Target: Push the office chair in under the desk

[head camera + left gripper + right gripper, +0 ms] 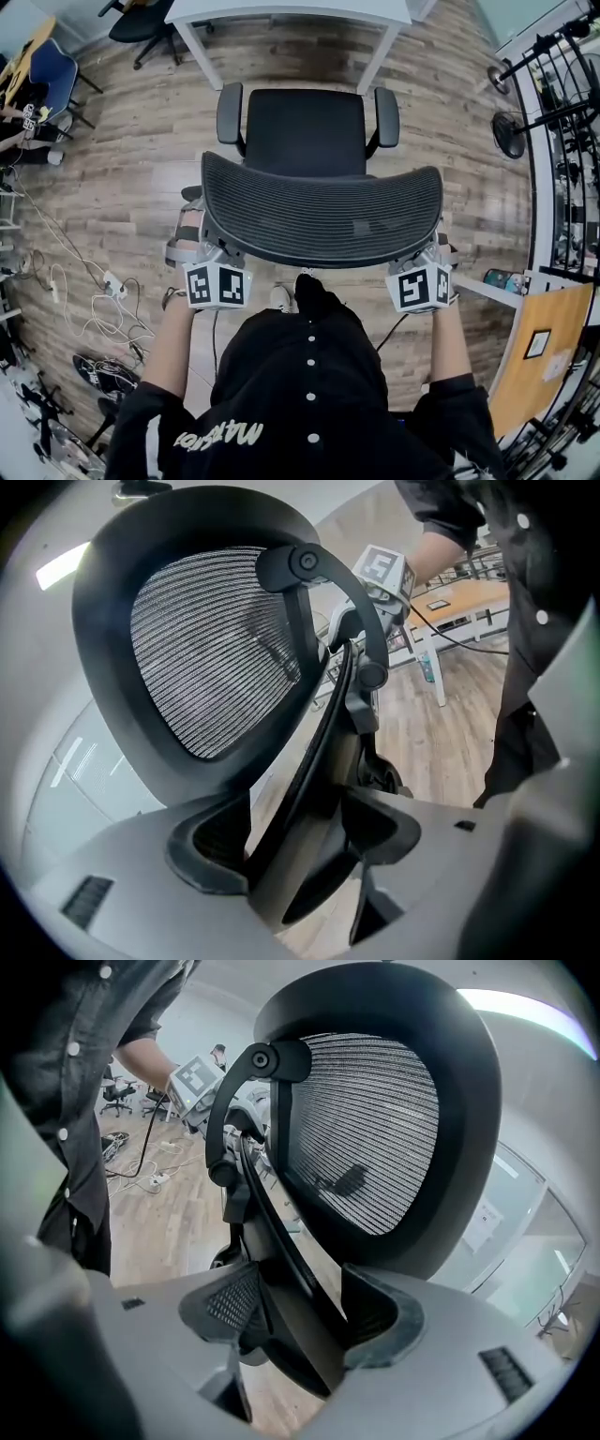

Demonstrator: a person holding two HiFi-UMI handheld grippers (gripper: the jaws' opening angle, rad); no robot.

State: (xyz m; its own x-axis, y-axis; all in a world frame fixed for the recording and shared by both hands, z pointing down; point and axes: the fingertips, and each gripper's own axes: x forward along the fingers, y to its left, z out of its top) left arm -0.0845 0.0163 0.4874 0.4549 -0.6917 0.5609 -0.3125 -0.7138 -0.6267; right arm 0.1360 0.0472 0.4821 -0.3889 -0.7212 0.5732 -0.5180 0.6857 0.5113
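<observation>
Black mesh-backed office chair [305, 141] stands on the wood-plank floor [122, 187], facing the white flat-topped desk [281, 11]. Its padded seat front is just short of the desk's near edge, between the desk's two white legs [380, 56], and no part of it is under the desktop yet.

Farthest from the desk is the chair's curved, ribbed backrest [323, 220], and both claws have hold of it. The left gripper [300, 846] has its jaws closed on the backrest's left rim, which fills the gap between the pads. The right gripper [300, 1321] clamps the right rim in the same way. The two holds look level with each other, each at an outer end of the backrest.

The step in hand appears to be the push itself, and it should go best as one even drive from both hands straight toward the desk. A stronger shove on one side would likely swing the chair on its castors and aim an armrest [386, 114] at a desk leg; the right armrest already looks close to that line. Pressing forward rather than downward should keep the reclining backrest from tipping. Whether the armrests clear the underside of the desktop cannot be told from here, so a slow approach near the desk's edge seems wise.
</observation>
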